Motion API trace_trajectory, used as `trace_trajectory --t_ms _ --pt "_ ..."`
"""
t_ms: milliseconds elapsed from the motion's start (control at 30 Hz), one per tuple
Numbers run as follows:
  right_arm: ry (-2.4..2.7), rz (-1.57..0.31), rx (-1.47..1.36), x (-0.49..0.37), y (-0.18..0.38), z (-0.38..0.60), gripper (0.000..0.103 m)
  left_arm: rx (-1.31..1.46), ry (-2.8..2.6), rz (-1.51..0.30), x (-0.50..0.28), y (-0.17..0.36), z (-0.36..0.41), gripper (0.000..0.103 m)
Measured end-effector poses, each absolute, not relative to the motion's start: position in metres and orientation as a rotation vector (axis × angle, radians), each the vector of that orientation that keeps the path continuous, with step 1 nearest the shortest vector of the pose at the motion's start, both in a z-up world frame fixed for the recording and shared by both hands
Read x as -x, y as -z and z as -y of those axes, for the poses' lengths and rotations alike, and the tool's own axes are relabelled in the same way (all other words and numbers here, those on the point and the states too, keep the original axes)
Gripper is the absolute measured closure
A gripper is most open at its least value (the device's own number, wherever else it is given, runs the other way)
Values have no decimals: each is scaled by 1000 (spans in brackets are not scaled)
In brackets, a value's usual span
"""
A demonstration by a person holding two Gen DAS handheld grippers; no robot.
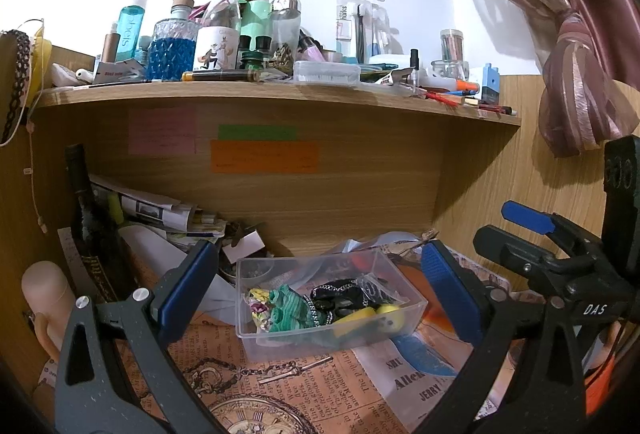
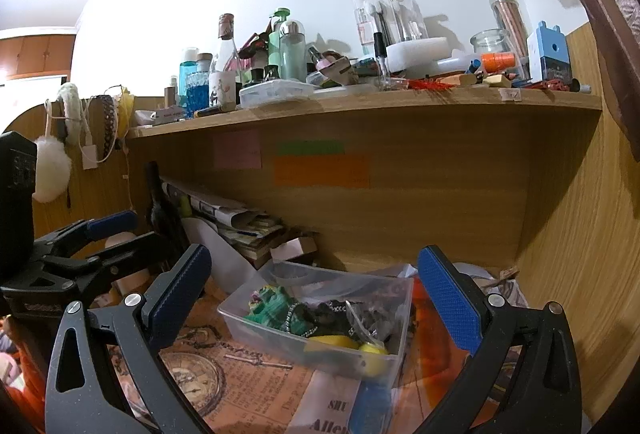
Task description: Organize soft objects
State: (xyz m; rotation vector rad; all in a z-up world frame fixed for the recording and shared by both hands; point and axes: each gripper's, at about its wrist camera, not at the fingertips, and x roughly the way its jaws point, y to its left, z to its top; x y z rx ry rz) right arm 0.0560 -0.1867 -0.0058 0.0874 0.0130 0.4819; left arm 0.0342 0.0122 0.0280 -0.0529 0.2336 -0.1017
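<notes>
While both grippers hang above the desk, neither holds anything: left gripper (image 1: 316, 286) fingers spread wide, empty; right gripper (image 2: 316, 294) fingers likewise apart, empty. Each frames the clear plastic bin (image 1: 412, 308) between its blue pads, not touching it.

Bin sits on the desk (image 1: 304, 390), on a vintage newspaper-print mat with a pocket-watch picture. Inside it: a green knitted piece (image 1: 286, 308), a black fabric item with chain trim (image 1: 340, 294), a small multicolour bit at the left end, and a yellow soft toy (image 1: 380, 316) against the front wall. Right gripper shows at the left view's right edge, beside the bin.

Handling, my read: contents are light, limp and compressible. They will bunch rather than slip, so pinch the bulk of the fabric, not a loose edge. The chain could snag on neighbours when lifted. The toy looks squashy; take it across the body. Bin walls are thin and probably flex, and it would slide on the paper if nudged.

Surroundings: wooden alcove, sticky notes (image 1: 264, 156) on the back panel, a dark bottle (image 1: 86, 210) and stacked papers at left. Shelf (image 1: 280, 92) above is crammed with bottles, jars and pens. White wall, pink curtain (image 1: 576, 46) at right.
</notes>
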Motion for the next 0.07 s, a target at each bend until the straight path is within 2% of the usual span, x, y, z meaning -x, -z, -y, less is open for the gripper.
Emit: trace_trajectory --t_ms 67 --pt "-484 -19 -85 -57 7 185 0 54 97 -234 -35 -28 -12 0"
